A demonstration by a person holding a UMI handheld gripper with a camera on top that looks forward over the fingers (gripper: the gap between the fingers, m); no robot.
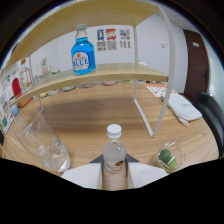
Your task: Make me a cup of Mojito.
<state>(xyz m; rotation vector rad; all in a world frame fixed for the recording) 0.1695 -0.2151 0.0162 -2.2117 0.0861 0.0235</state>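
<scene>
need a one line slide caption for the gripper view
Gripper shut on a clear white-capped bottle, glass and lime cup beside it, blue bottle on the shelf beyond.

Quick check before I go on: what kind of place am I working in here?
Probably a home or office drink-making corner: a wooden table with a white-framed shelf holding a blue bottle, a clear glass, and posters on the wall. The gripper holds a clear bottle.

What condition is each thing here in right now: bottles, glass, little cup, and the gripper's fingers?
Clear bottle: upright, white cap on, held between the fingers.
Gripper: shut on the clear bottle.
Blue bottle: upright on the shelf, capped.
Tall glass: upright on the table, ice at the bottom.
Small clear cup: upright, lime pieces inside.
</scene>
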